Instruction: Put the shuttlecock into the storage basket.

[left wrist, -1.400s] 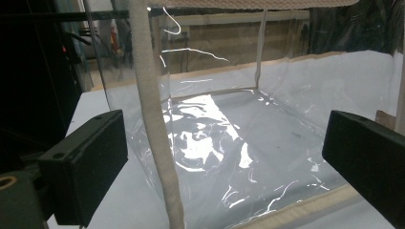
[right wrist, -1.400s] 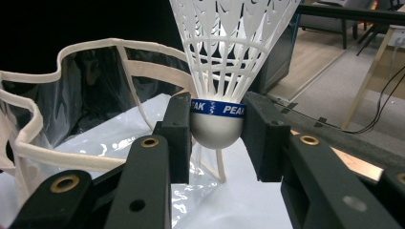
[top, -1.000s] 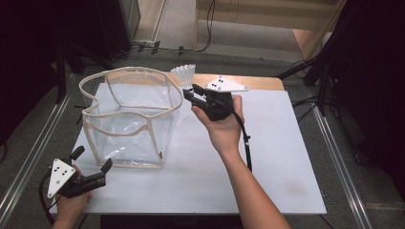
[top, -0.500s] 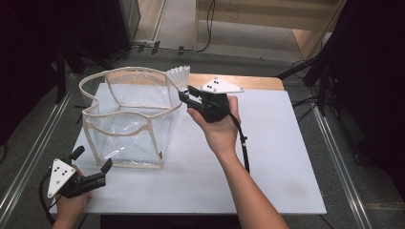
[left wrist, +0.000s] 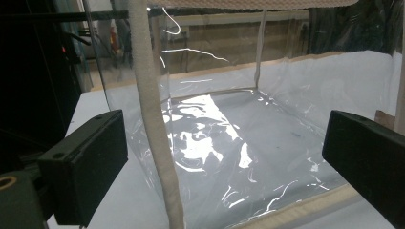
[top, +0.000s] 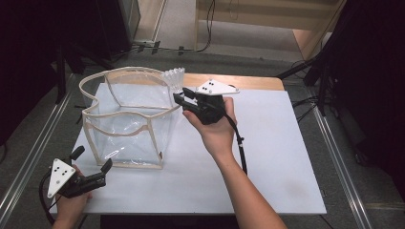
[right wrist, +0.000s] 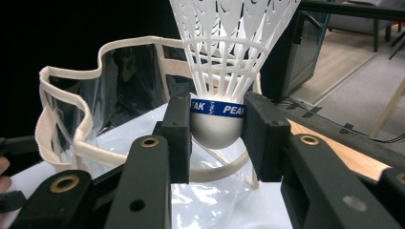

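Right gripper [top: 180, 98] clamped on shuttlecock [right wrist: 224, 90] by its cork, feathers up, at the bag's [top: 126, 119] three-o'clock rim for dropping in; left gripper [top: 90, 163] open, idle at seven o'clock.

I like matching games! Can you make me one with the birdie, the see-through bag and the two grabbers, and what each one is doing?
Things:
1. shuttlecock
2. bag
3. left gripper
4. right gripper

States:
A. open, low at the table's near corner
B. standing on the table, nothing inside
C. pinched by its cork, feathers up
D. shut, raised by the bag's rim

Pairs: 1-C, 2-B, 3-A, 4-D
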Tool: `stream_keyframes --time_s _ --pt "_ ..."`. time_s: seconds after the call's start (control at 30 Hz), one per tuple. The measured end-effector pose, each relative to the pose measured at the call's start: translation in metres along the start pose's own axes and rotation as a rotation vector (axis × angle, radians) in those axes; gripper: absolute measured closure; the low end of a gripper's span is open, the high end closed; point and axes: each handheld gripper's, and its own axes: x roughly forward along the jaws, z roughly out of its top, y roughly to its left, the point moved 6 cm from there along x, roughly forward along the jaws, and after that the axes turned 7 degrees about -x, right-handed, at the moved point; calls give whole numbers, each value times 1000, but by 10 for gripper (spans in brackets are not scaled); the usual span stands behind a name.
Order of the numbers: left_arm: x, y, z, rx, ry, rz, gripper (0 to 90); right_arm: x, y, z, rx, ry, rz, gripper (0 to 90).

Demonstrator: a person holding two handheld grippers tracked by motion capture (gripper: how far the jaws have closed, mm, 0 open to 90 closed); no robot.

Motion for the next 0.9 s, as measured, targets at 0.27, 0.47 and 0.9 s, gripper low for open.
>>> stream_keyframes --time_s 0.27,0.47,0.9 --pt "0 0 0 -1 0 0 23 4 7 0 11 3 26 621" --pt "0 0 0 0 0 0 23 6 11 0 15 3 42 621" --pt "0 0 0 0 0 -1 23 -4 9 4 27 -3 34 318"
